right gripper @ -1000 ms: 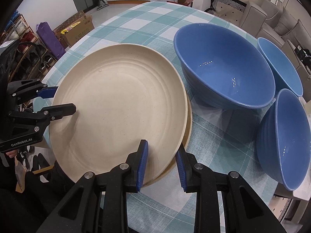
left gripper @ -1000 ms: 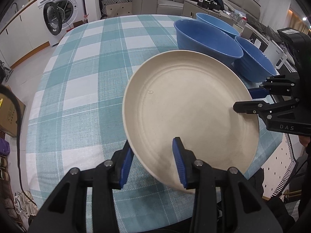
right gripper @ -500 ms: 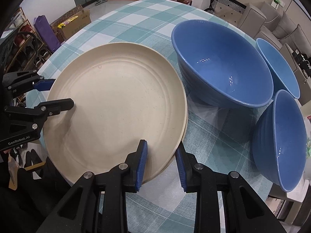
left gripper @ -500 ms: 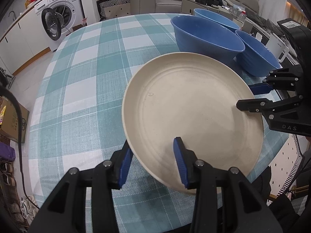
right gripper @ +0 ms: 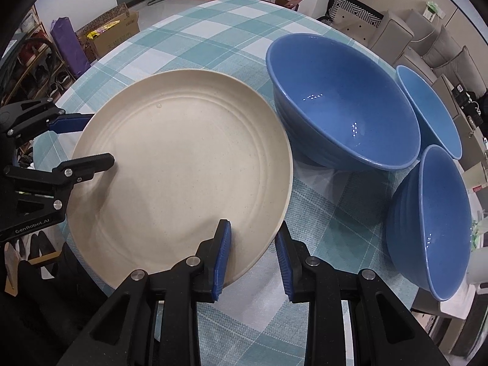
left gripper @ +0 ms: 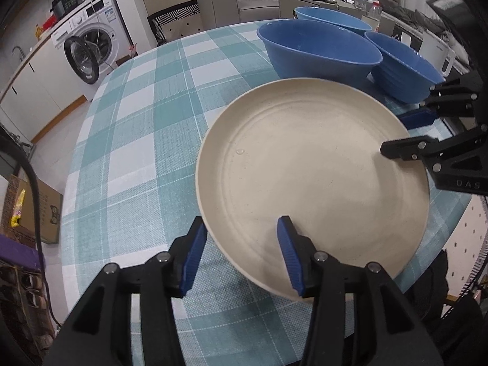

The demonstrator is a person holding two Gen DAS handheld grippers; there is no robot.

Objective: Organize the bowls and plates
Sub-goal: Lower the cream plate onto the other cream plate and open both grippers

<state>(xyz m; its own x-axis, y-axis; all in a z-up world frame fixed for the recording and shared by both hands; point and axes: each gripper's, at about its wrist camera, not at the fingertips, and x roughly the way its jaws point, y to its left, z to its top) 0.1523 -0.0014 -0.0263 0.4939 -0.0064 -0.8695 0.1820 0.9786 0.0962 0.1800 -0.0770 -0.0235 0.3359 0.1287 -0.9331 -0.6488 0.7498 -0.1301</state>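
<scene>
A large cream plate [left gripper: 314, 170] lies at the near edge of the checked table; it also shows in the right wrist view [right gripper: 183, 177]. My left gripper [left gripper: 241, 256] is open, its jaws straddling the plate's near rim without pinching it. My right gripper [right gripper: 251, 256] is open and straddles the rim on the opposite side; it also shows in the left wrist view [left gripper: 408, 134]. Three blue bowls stand beyond the plate: a big one [right gripper: 338, 103], a small one behind it [right gripper: 430, 109] and a tilted one [right gripper: 433, 222].
The round table with a teal checked cloth [left gripper: 134, 140] extends left of the plate. A washing machine [left gripper: 88, 52], sofas [right gripper: 427, 36] and a cardboard box [right gripper: 113, 33] stand around the table. The table edge lies just under both grippers.
The plate has sunk and now lies flat, hiding a second plate that showed beneath it one second ago. Both grippers have pulled back slightly with their jaws still apart.
</scene>
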